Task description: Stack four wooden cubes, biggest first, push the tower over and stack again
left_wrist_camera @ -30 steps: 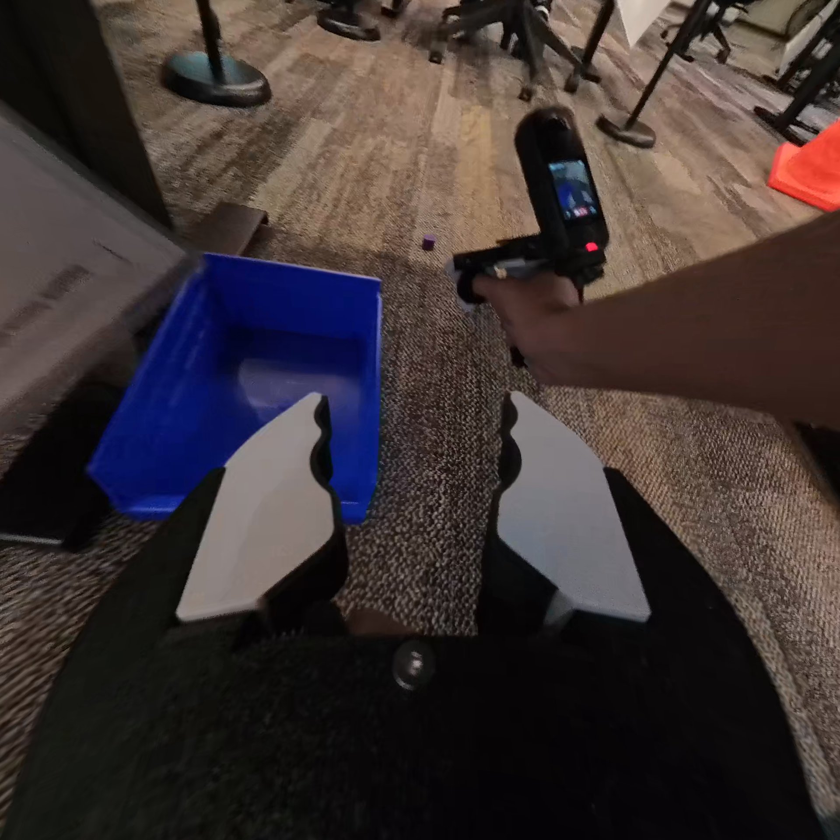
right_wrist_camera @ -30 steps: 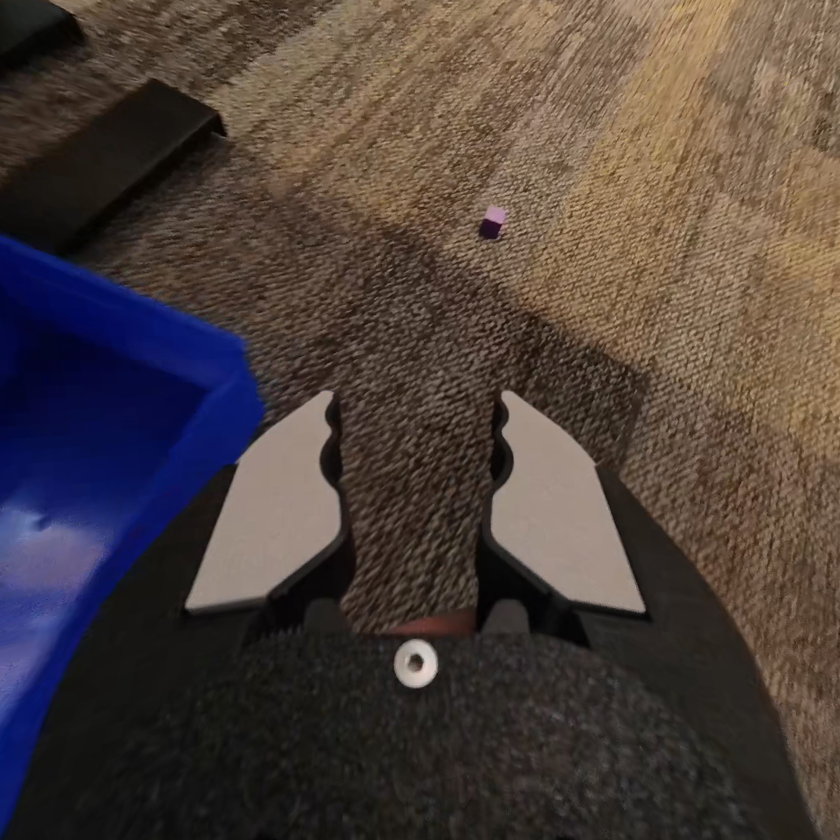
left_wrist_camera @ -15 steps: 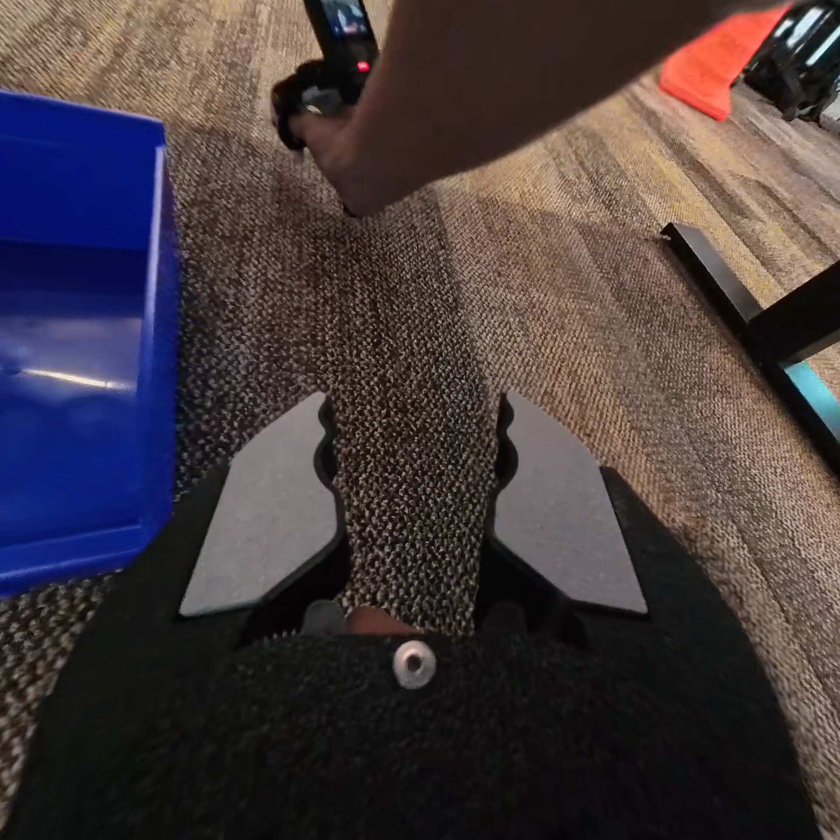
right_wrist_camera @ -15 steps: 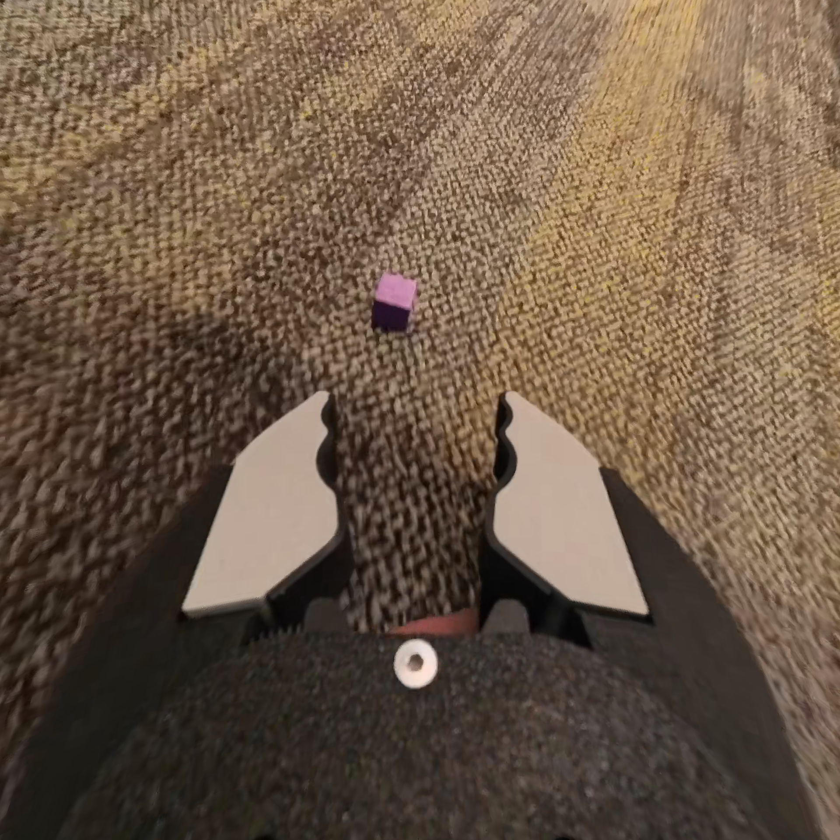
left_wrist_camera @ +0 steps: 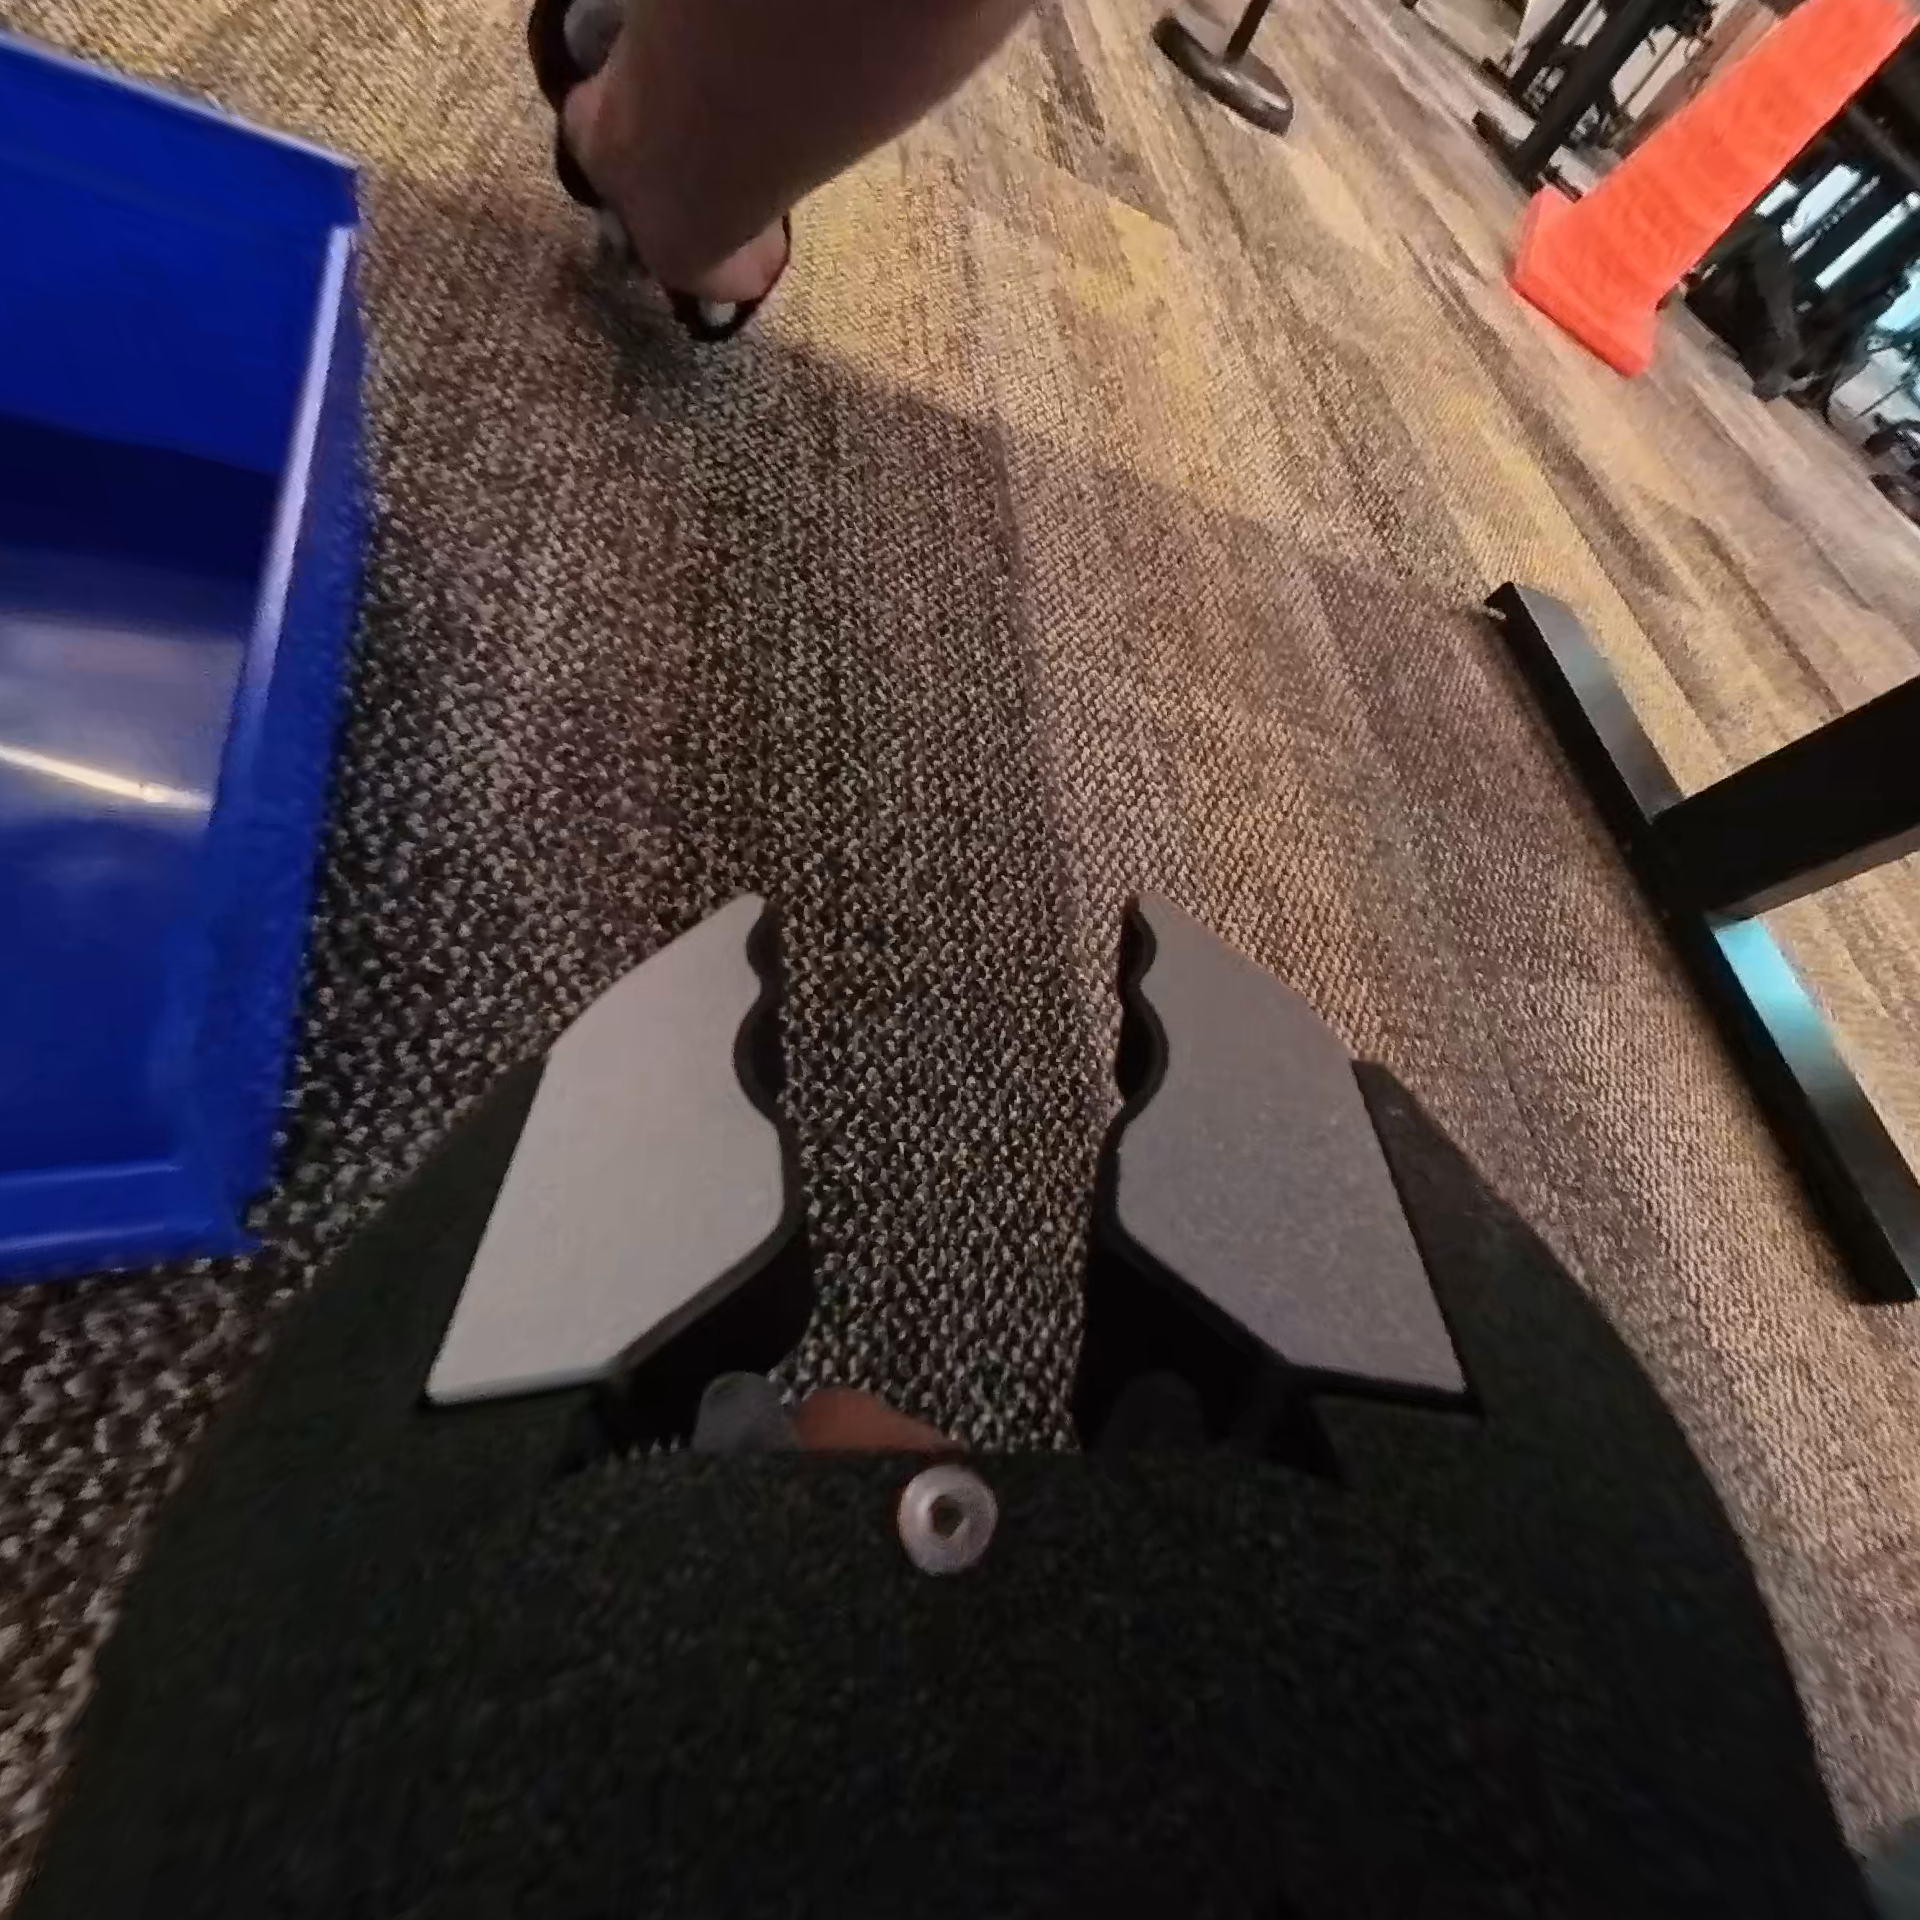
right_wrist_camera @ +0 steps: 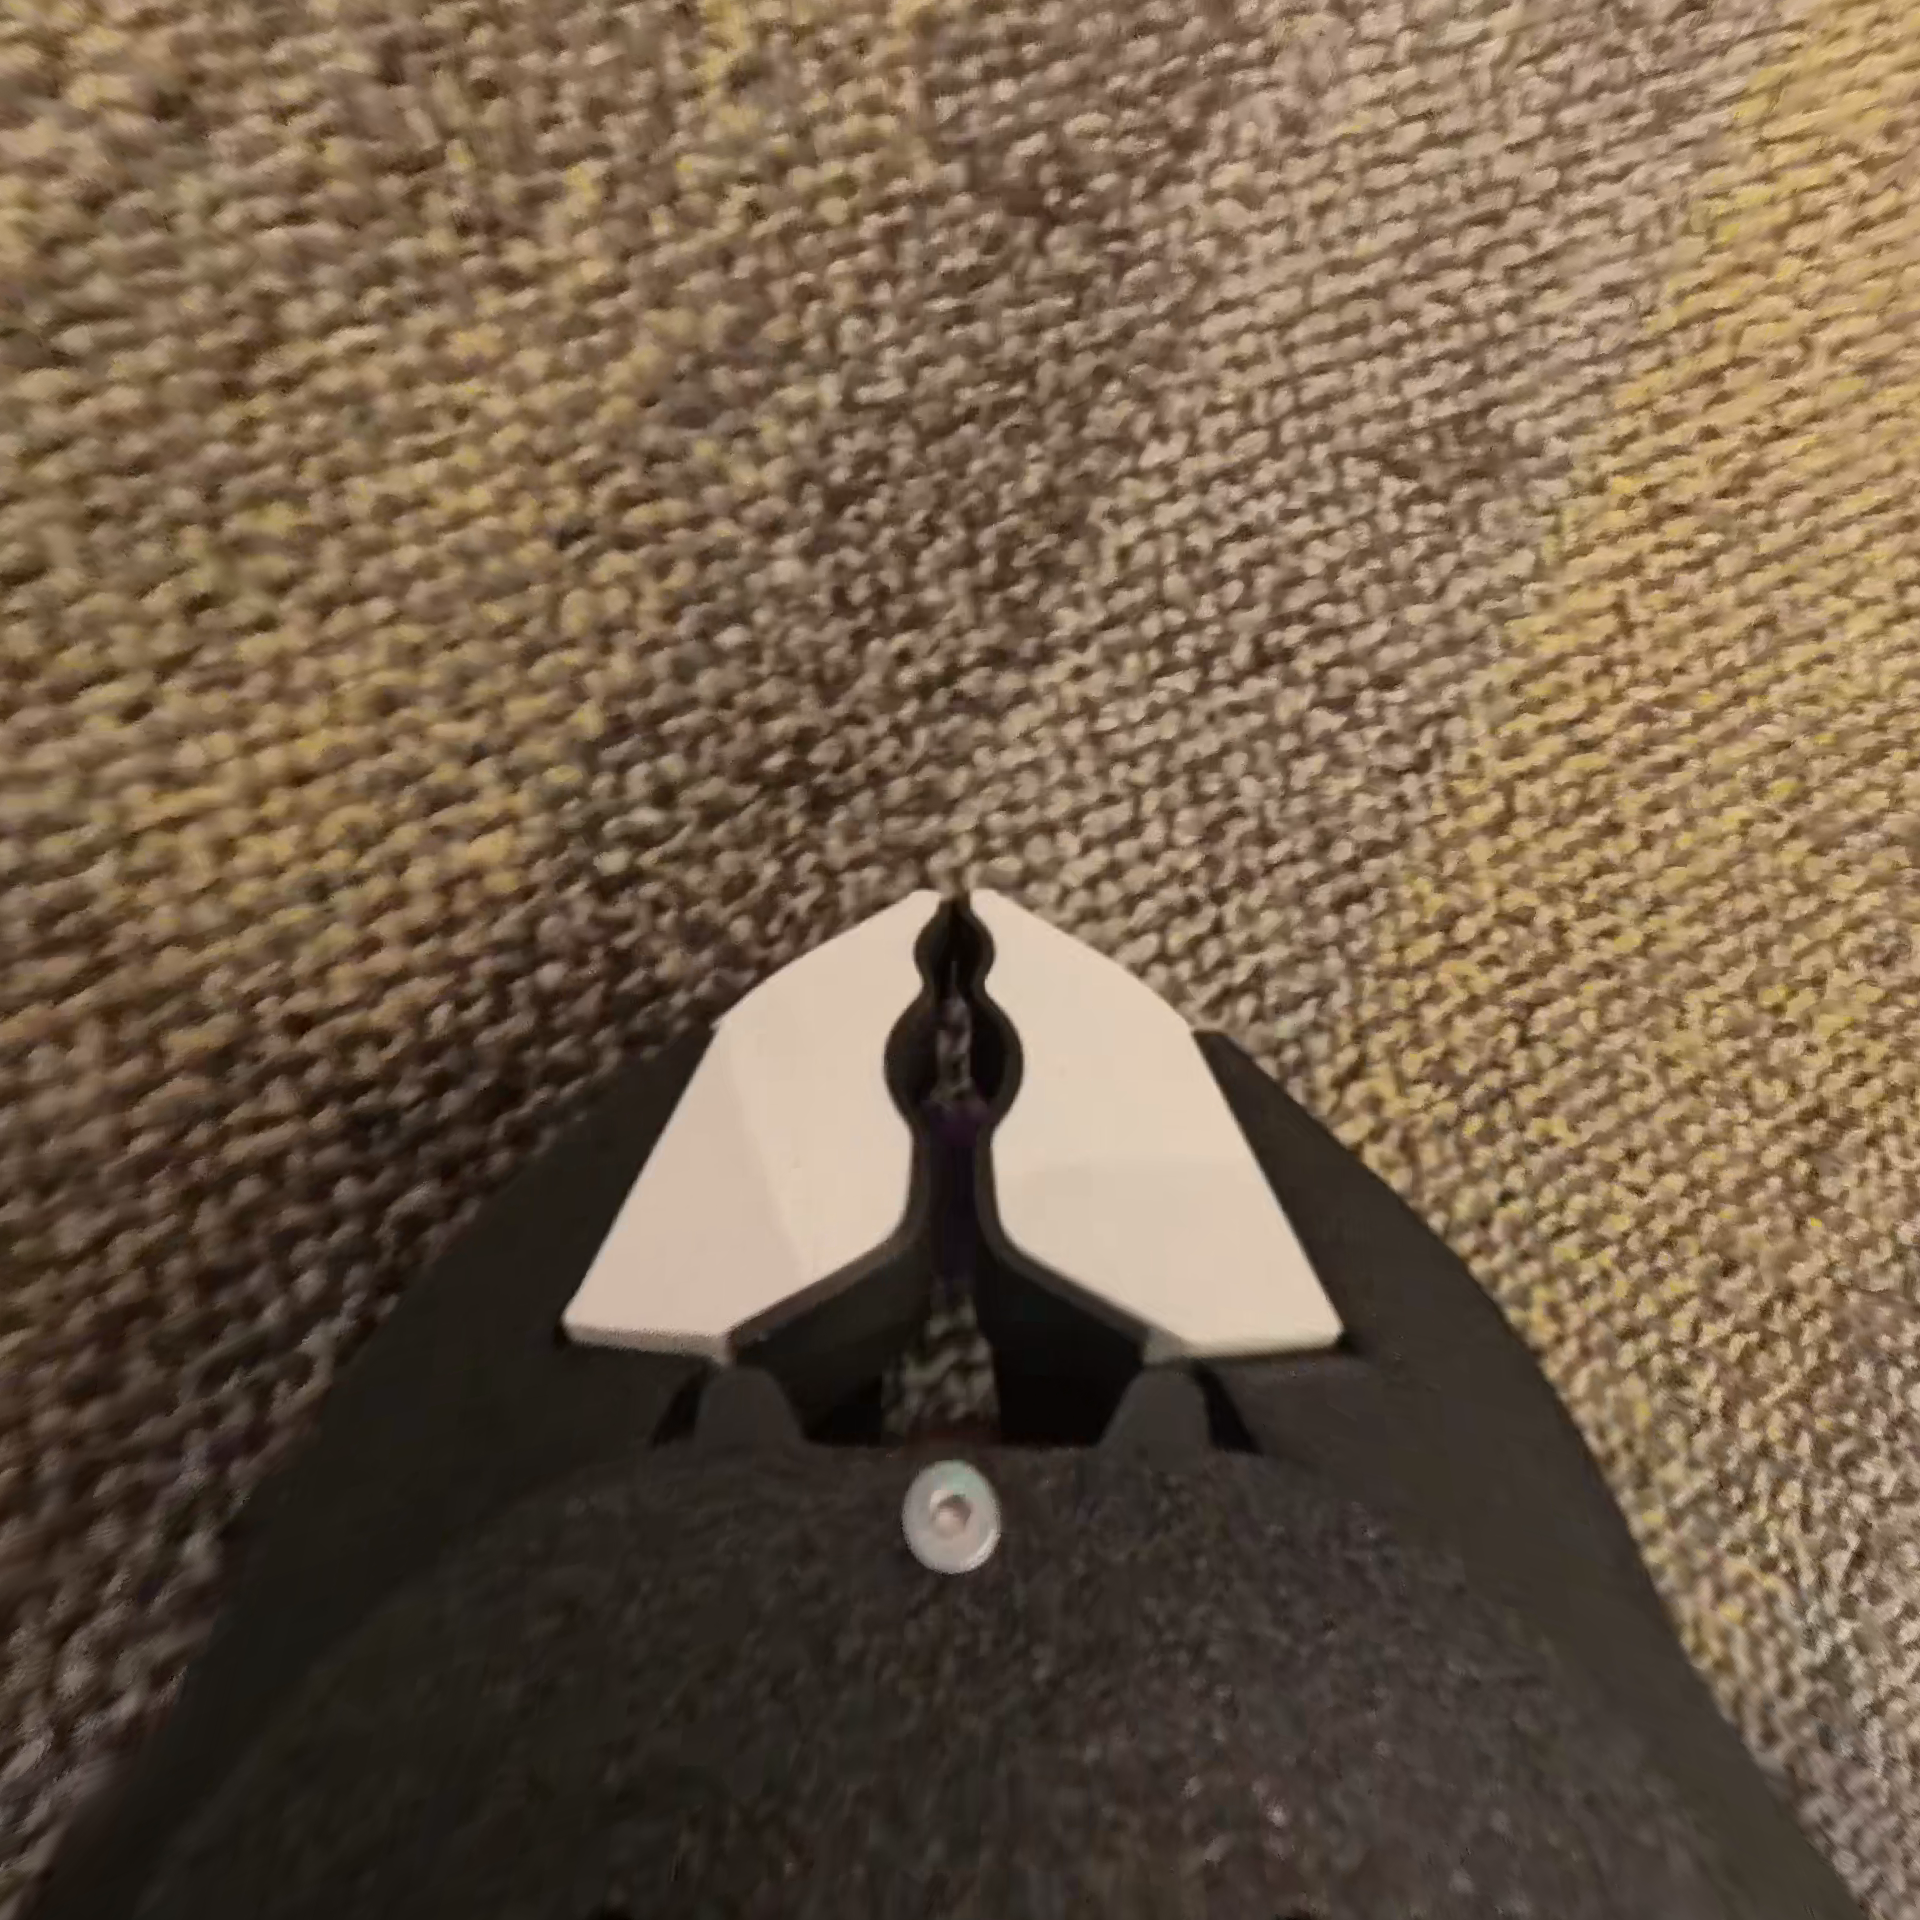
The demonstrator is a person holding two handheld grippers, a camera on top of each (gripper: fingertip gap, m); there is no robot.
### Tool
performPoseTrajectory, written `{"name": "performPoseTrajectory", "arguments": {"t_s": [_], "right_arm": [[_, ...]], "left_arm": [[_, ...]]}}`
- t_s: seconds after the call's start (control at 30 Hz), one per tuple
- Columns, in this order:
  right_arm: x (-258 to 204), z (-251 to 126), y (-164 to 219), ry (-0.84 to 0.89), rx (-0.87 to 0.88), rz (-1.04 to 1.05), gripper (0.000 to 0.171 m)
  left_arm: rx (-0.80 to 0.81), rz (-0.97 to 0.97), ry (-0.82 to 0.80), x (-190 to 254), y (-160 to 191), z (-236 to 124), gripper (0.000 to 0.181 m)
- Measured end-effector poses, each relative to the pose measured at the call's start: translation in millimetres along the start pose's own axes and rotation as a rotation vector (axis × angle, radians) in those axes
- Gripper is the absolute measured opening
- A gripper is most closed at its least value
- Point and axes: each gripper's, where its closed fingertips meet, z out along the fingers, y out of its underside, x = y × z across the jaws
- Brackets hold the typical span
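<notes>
My right gripper [right_wrist_camera: 958,902] is pinched nearly together low over the carpet [right_wrist_camera: 935,468], white fingertips almost meeting. A sliver of dark purple, the small cube [right_wrist_camera: 954,1143], shows in the slot between the pads at frame centre; too hidden to tell its facing or axis. My left gripper [left_wrist_camera: 943,914] is spread apart with nothing between, over speckled loop-pile carpet. Glossy blue plastic bin [left_wrist_camera: 156,623] sits at left edge. My right hand [left_wrist_camera: 707,135] is at upper centre. Orange cone [left_wrist_camera: 1683,197] upper right, black metal frame [left_wrist_camera: 1704,831] at right. No readable writing.
</notes>
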Motion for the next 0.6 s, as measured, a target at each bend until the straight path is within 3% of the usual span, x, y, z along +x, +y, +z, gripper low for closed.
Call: {"name": "performPoseTrajectory", "arguments": {"t_s": [0.13, 0.4, 0.57, 0.6], "right_arm": [[-9, -40, 16, -0.076, 0.068, 0.056, 0.000], [-14, -153, 89, -0.204, 0.180, 0.079, 0.000], [-3, -157, 71, -0.164, 0.199, -0.073, 0.003], [0, -147, 71, -0.132, 0.157, -0.130, 0.024]], "left_arm": [[-0.024, 0.019, -0.005, -7, -6, -7, 0.060], [-0.035, -0.040, -0.022, -22, -23, -3, 0.057], [-0.006, 0.053, -0.013, -8, -33, -9, 0.053], [-0.021, 0.069, -0.003, -5, -30, -7, 0.054]]}}
